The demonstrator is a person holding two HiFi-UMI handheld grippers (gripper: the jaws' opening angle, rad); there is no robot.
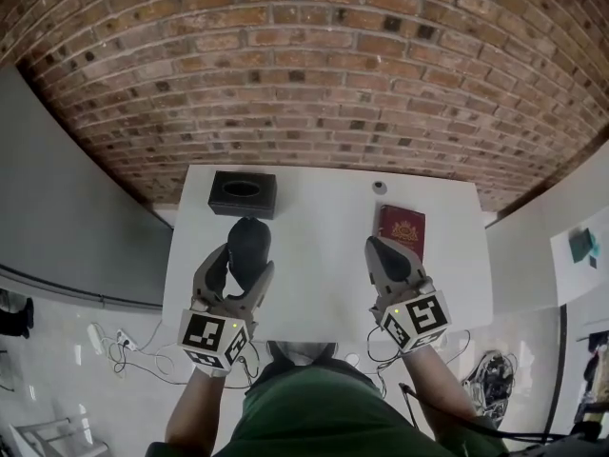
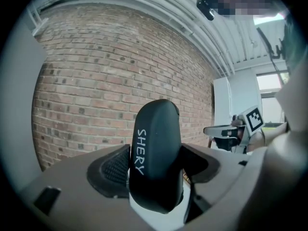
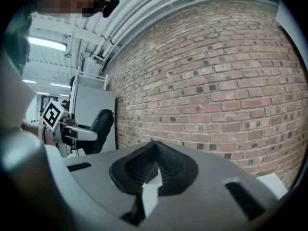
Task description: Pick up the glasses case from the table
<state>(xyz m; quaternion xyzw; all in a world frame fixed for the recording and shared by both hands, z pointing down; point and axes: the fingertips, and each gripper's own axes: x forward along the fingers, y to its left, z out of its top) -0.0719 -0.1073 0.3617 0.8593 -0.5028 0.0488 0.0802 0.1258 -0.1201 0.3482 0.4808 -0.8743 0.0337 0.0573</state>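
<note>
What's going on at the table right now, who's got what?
A person holds a gripper in each hand over the white table. The left gripper is shut on the black glasses case, which seems lifted off the surface. The right gripper is shut and empty, near a red booklet. A black box sits at the table's far edge.

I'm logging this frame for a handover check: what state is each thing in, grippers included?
left gripper: shut on the glasses case.
right gripper: shut, empty.
glasses case: closed, held on edge between the jaws.
tissue box: upright on the table.
red booklet: closed, flat on the table.
</note>
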